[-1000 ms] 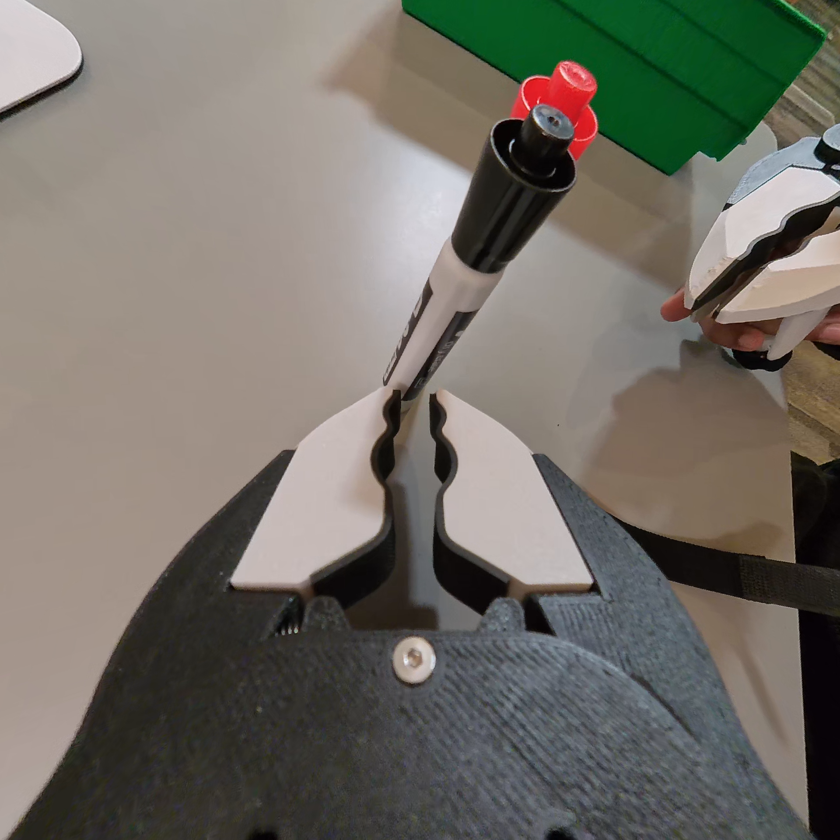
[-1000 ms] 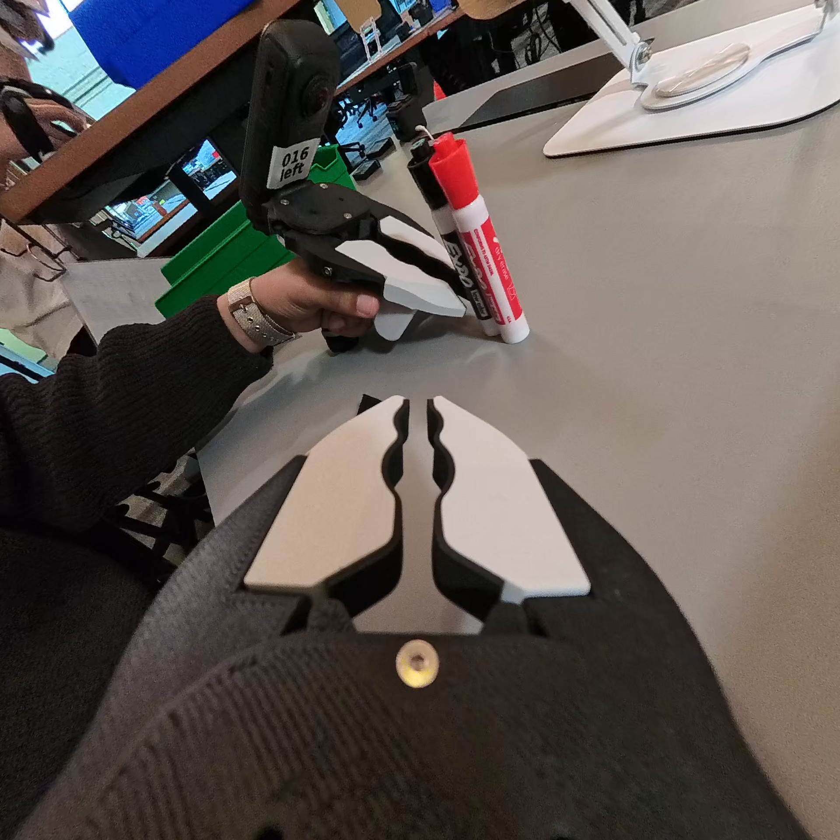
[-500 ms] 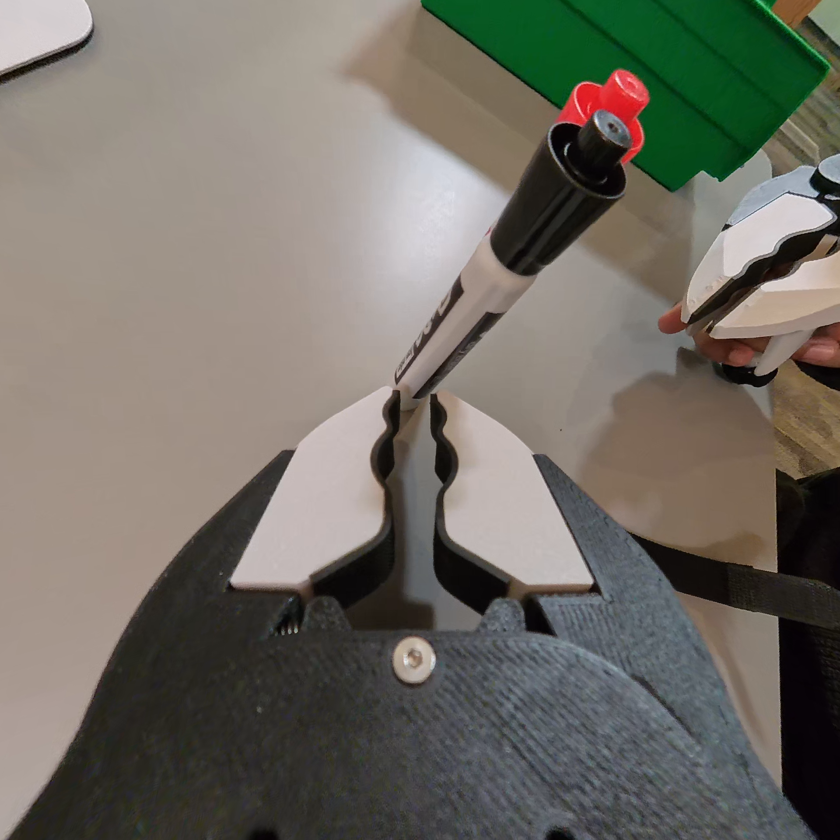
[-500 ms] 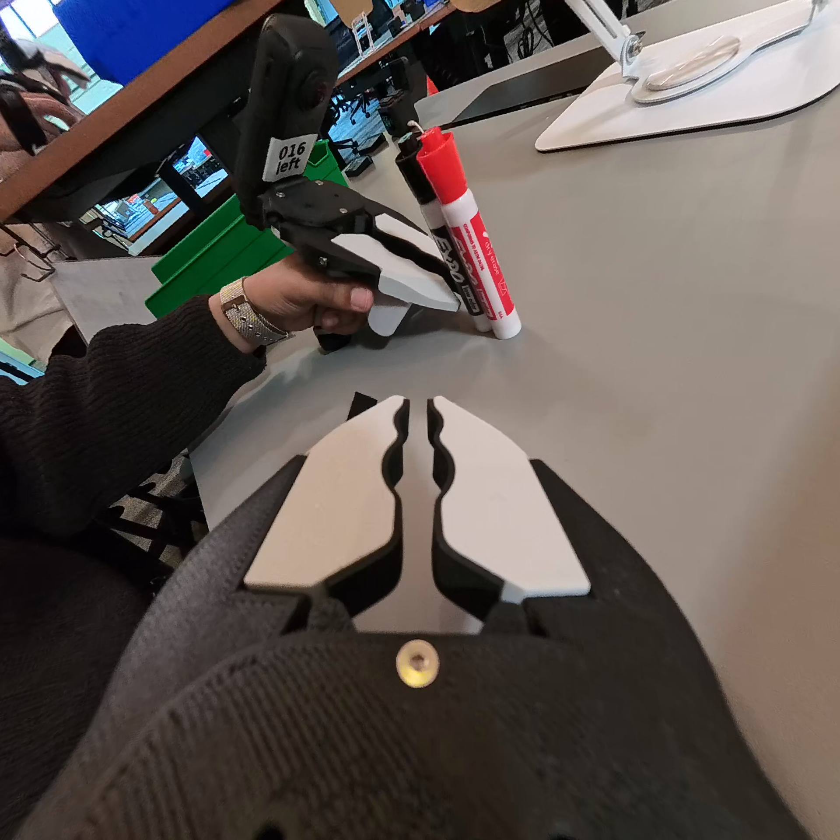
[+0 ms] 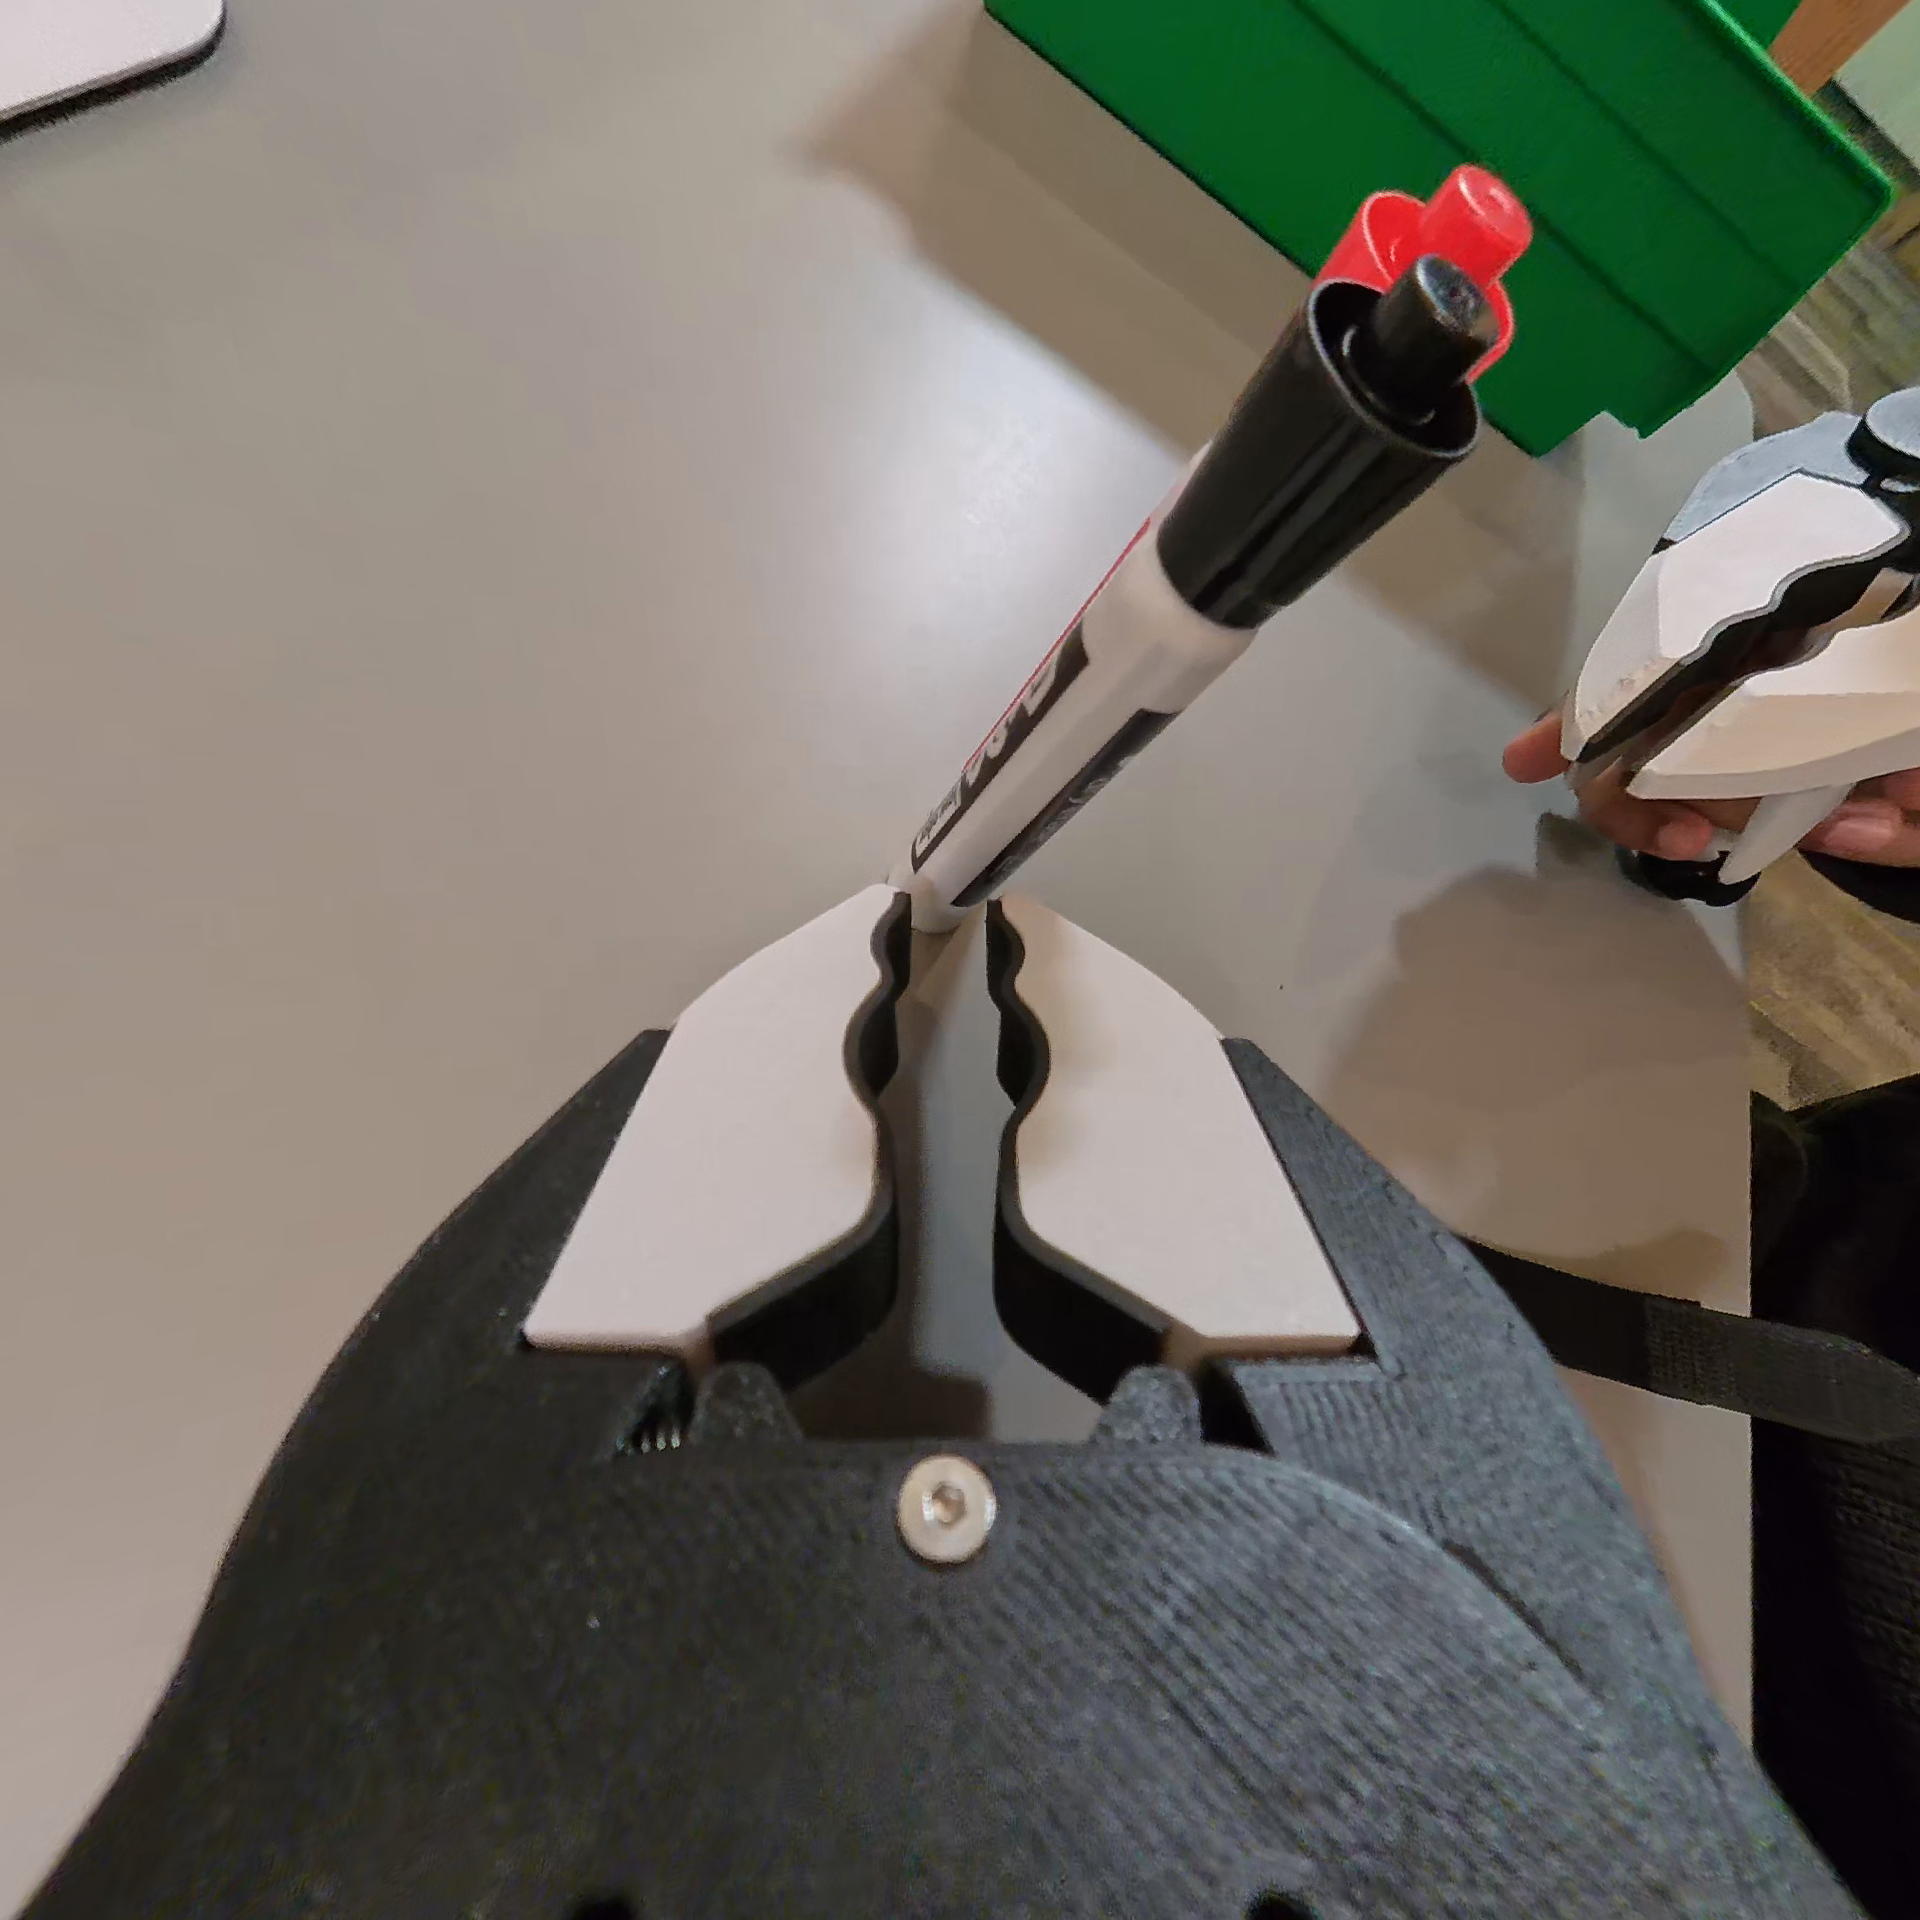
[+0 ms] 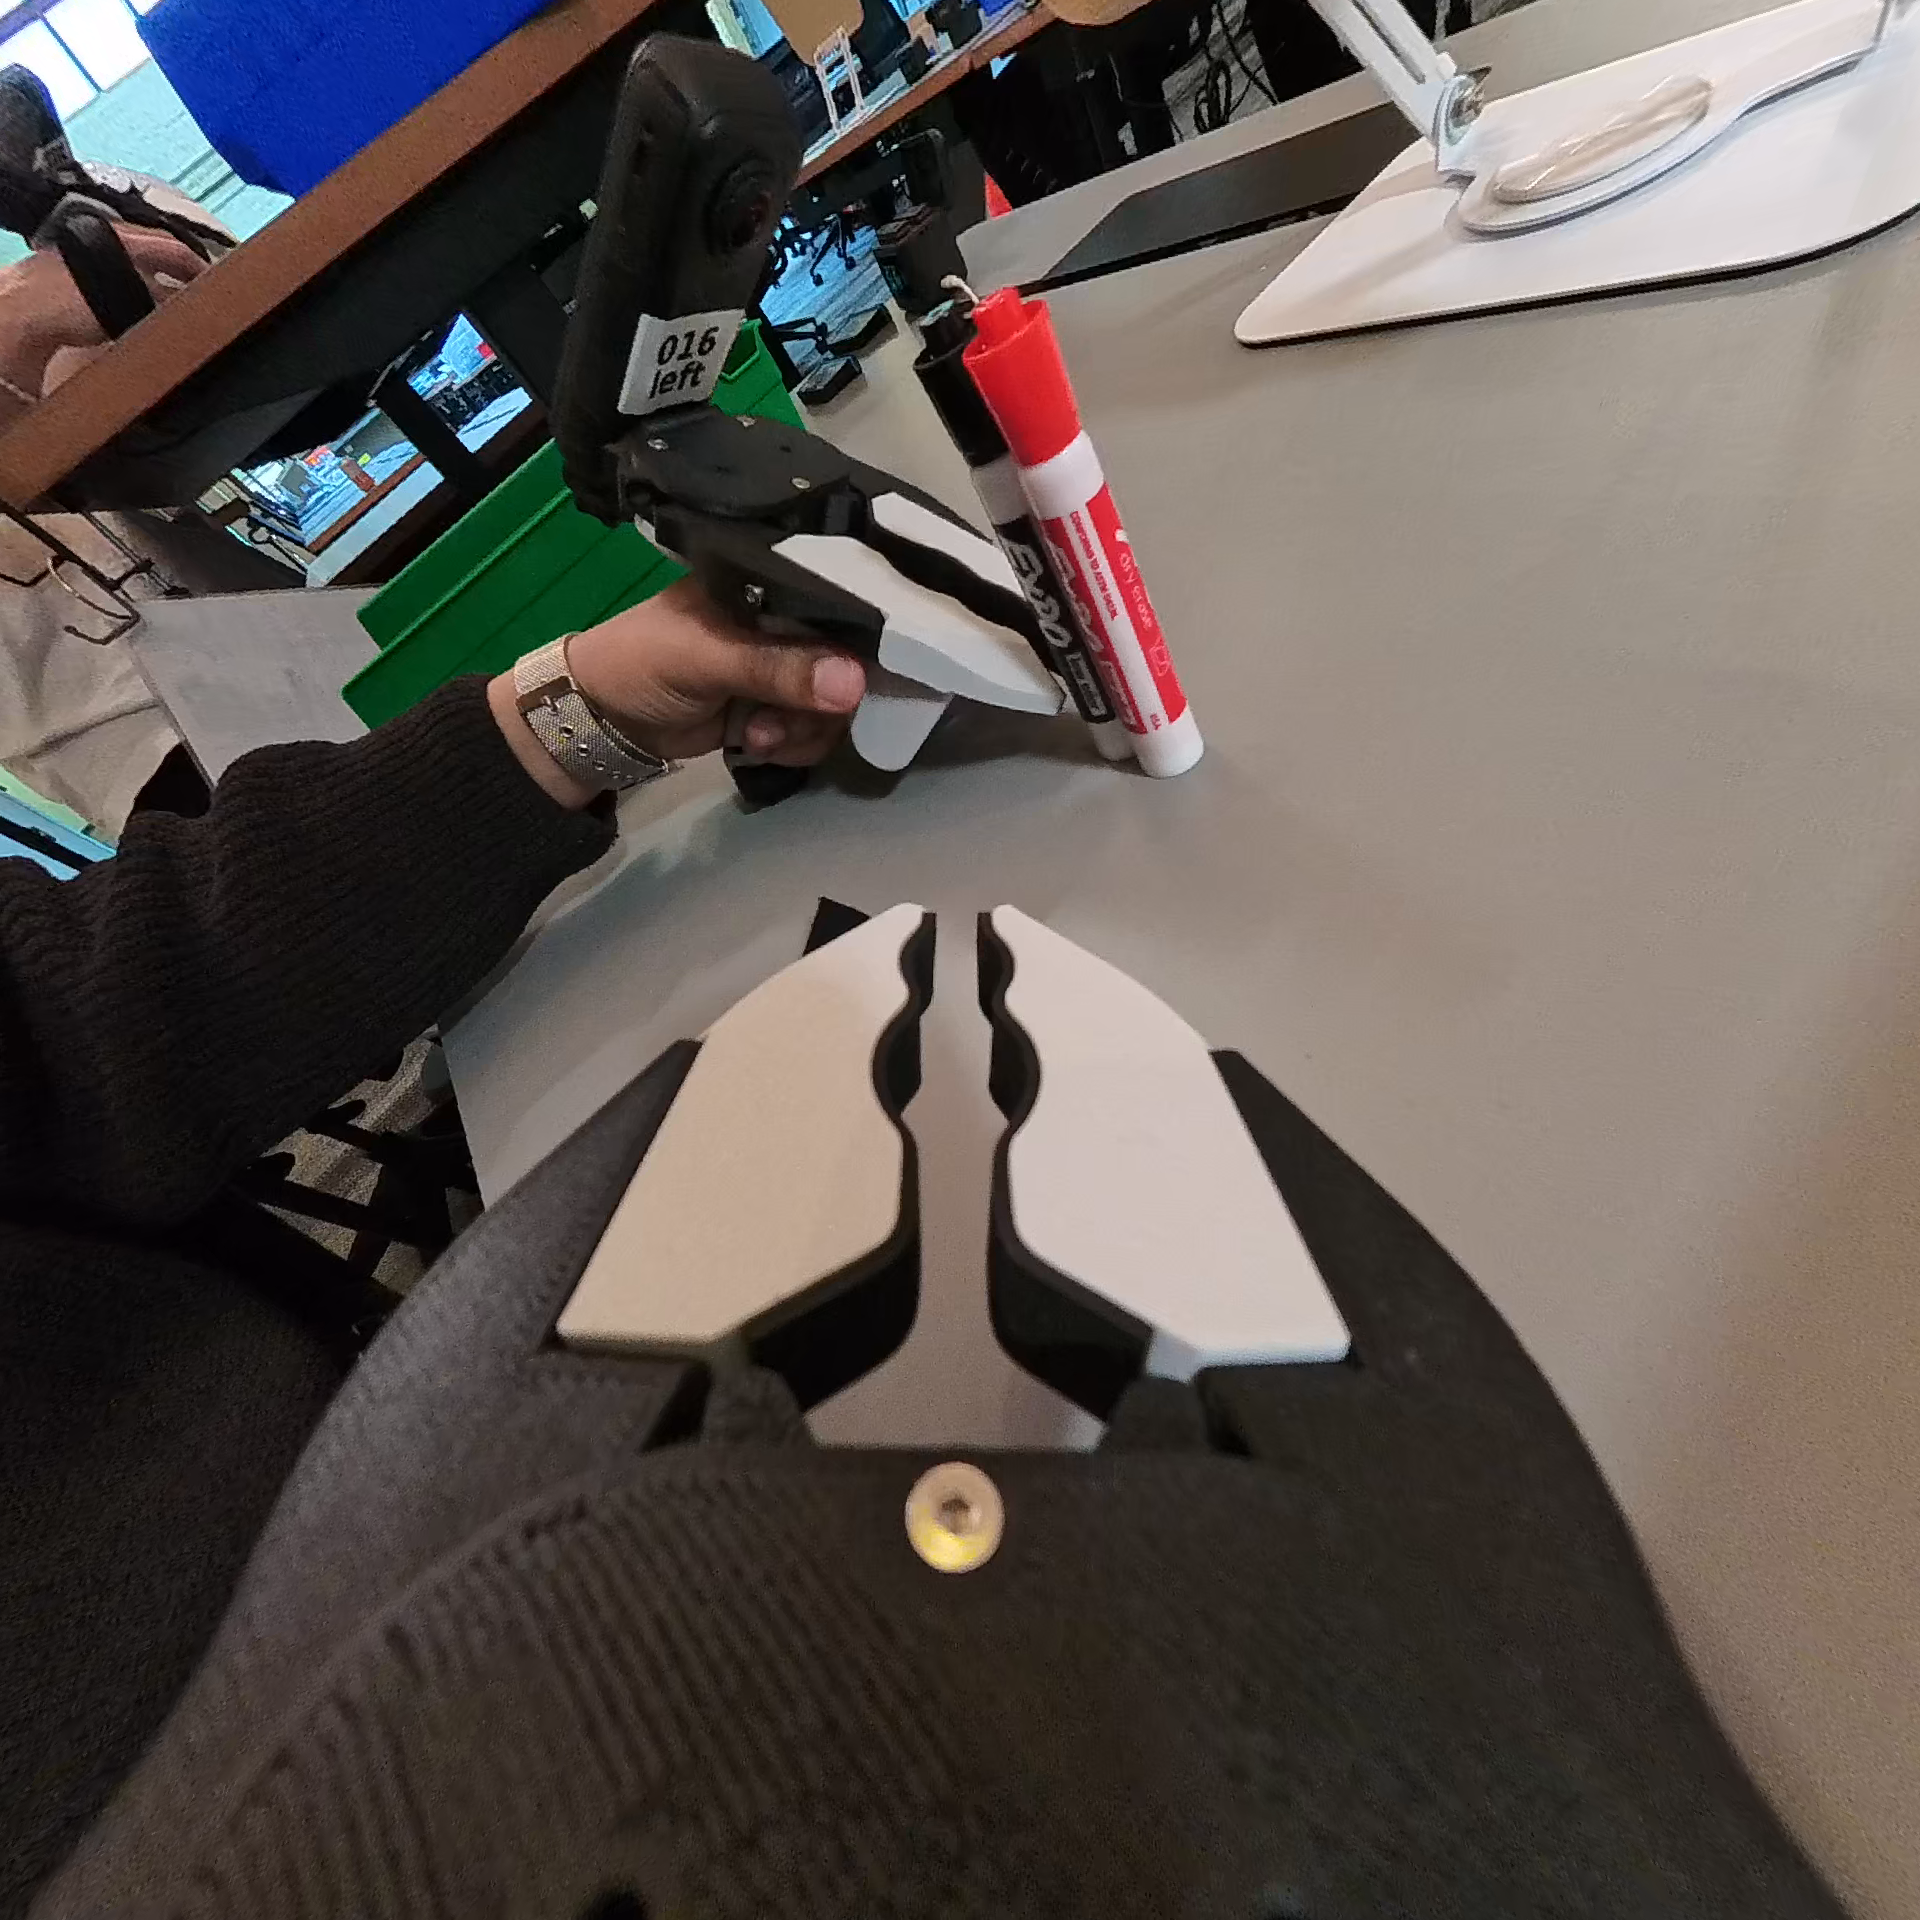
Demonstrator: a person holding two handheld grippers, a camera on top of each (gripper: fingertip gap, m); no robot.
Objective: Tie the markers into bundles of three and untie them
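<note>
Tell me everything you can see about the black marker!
The black marker has a glossy black cap on top and a white plastic barrel with a black label. It stands on its flat end on the grey table, leaning a bit, with the red marker pressed right against its side. The left gripper is shut on the bottom of its barrel, and that gripper's fingertips hide part of it. A bit of pale string shows by the caps; whether it ties them is unclear.

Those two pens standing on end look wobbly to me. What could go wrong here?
The left gripper pinches only the bottom end of the black marker; the tilted red marker just leans beside it, so either could topple. The right gripper is empty and apart, too far to catch them.
</note>
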